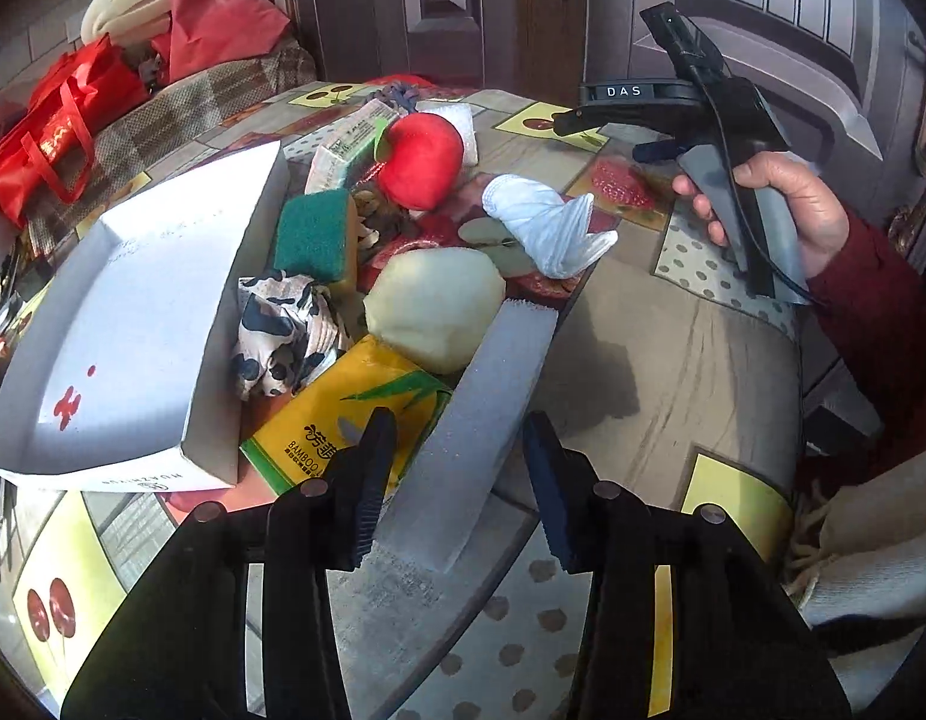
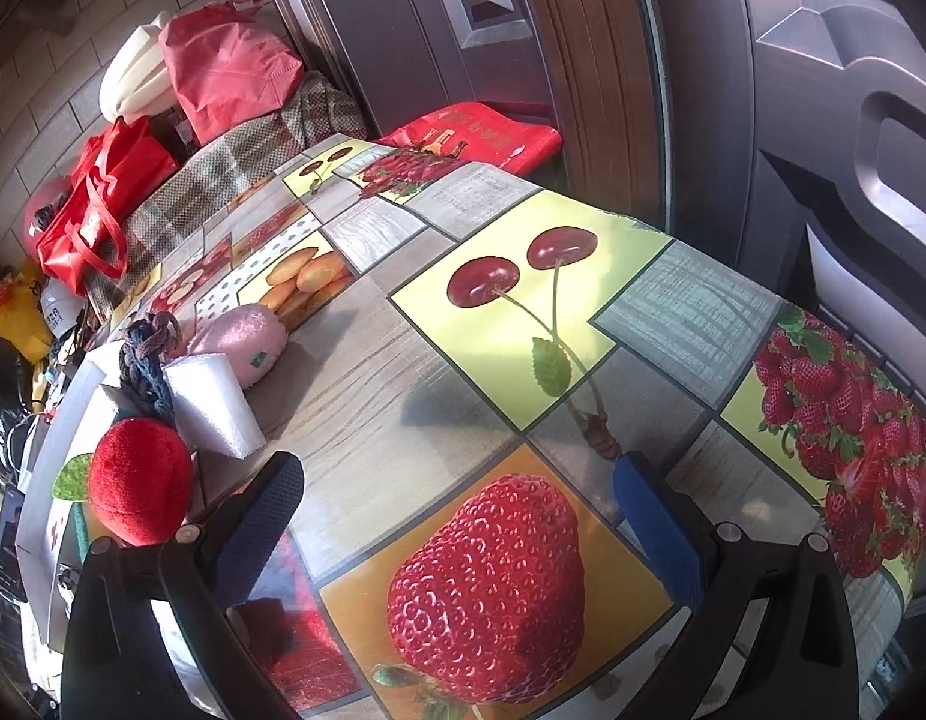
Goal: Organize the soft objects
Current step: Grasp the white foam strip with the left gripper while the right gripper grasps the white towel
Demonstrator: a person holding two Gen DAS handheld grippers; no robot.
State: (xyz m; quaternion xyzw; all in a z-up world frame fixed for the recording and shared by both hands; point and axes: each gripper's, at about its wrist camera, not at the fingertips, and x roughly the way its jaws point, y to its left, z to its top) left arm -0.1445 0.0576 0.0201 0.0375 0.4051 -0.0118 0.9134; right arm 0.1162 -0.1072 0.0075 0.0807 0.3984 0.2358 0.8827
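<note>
From my left wrist view, my left gripper (image 1: 456, 468) has a grey foam strip (image 1: 469, 420) between its half-closed fingers; I cannot tell whether both pads press it. It lies beside the yellow tissue pack (image 1: 342, 414) and white box (image 1: 132, 312).

From my right wrist view, my right gripper (image 2: 463, 510) gapes wide, holding nothing, above the tablecloth (image 2: 372, 360); the red plush apple (image 2: 140, 489) sits left.
</note>
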